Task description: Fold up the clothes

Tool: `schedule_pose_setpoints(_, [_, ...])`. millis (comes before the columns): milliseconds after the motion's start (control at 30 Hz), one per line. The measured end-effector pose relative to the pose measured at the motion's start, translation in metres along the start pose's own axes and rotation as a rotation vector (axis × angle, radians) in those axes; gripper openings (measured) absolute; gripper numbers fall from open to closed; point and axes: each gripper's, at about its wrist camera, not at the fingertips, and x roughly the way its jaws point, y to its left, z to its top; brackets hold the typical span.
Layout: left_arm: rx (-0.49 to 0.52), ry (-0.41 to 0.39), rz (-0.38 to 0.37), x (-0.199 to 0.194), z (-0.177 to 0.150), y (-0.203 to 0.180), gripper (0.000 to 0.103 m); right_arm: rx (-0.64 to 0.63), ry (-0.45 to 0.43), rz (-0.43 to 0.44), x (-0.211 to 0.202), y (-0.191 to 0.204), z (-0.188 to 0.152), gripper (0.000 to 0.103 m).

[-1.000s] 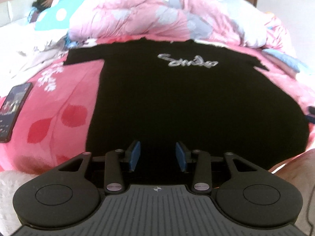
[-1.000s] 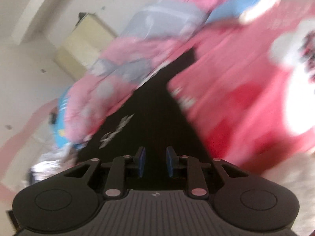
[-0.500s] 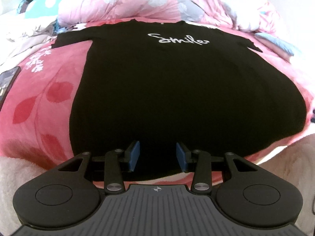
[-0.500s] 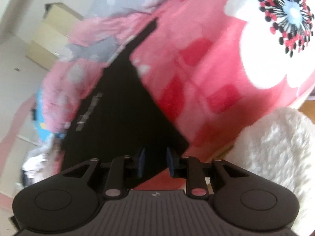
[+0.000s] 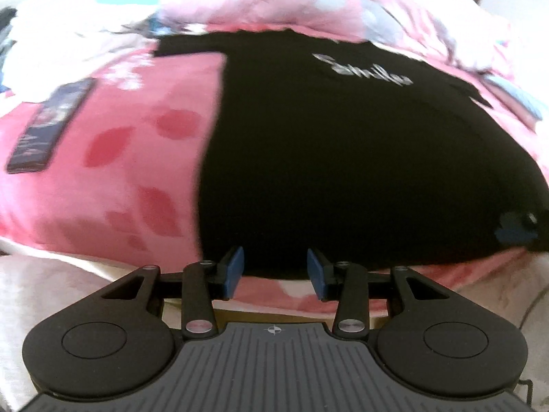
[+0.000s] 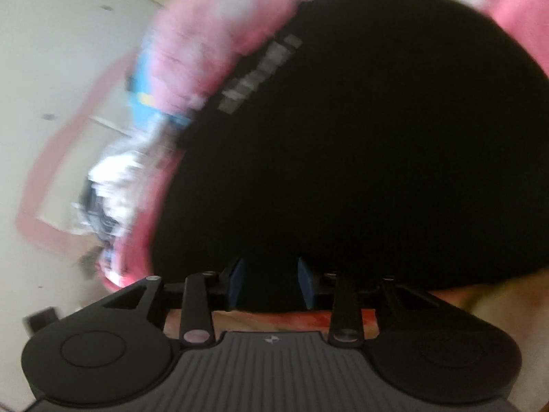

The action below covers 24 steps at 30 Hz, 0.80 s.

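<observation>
Your bed point(image 5: 103, 185) fills both views, covered in a pink flowered sheet, with a bunched pink quilt point(image 5: 308, 0) heaped along its far side. The black shirt point(image 5: 343, 158) lies spread flat on the sheet, its white lettering facing up near the quilt. A phone point(image 5: 51, 127) rests on the sheet, well left of the shirt. Your left gripper point(image 5: 274, 271) hangs at the shirt's near hem, blue pads spread apart with nothing pinched. Your right gripper point(image 6: 271, 281) sits over the shirt's edge; its jaws have just been opening, and the pads stand apart, gripping nothing. No containers appear.
</observation>
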Motion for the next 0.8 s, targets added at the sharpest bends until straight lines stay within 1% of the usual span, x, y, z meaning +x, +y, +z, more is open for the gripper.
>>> schedule_pose_setpoints(33, [-0.01,-0.007,0.007,-0.004,0.005,0.004,0.041,-0.007,-0.002,0.001,-0.004,0.002,-0.003,0.037])
schedule_pose_setpoints(133, [-0.027,-0.04,0.002,-0.011,0.026,0.012,0.041,-0.066,-0.016,-0.041,-0.023,0.017,-0.015,0.039])
schedule_pose_setpoints(200, [-0.023,-0.074,-0.016,-0.013,0.045,0.011,0.041,-0.069,-0.037,-0.036,-0.031,0.026,-0.013,0.039])
schedule_pose_setpoints(267, [-0.026,-0.117,-0.049,-0.015,0.067,0.006,0.041,-0.073,-0.076,-0.029,-0.039,0.033,-0.006,0.039])
schedule_pose_setpoints(367, [-0.024,-0.204,-0.112,-0.016,0.106,-0.001,0.041,-0.115,-0.153,-0.028,-0.054,0.058,0.015,0.039])
schedule_pose_setpoints(467, [-0.018,-0.274,-0.124,-0.009,0.14,-0.007,0.041,-0.183,-0.229,-0.013,-0.068,0.076,0.048,0.039])
schedule_pose_setpoints(533, [-0.013,-0.303,-0.123,0.007,0.164,-0.008,0.042,-0.231,-0.284,-0.015,-0.074,0.091,0.074,0.039])
schedule_pose_setpoints(667, [0.001,-0.301,-0.099,0.054,0.203,-0.006,0.042,-0.283,-0.352,-0.015,-0.068,0.109,0.131,0.039])
schedule_pose_setpoints(800, [-0.007,-0.273,-0.042,0.112,0.23,0.004,0.042,-0.332,-0.343,-0.017,-0.028,0.125,0.188,0.038])
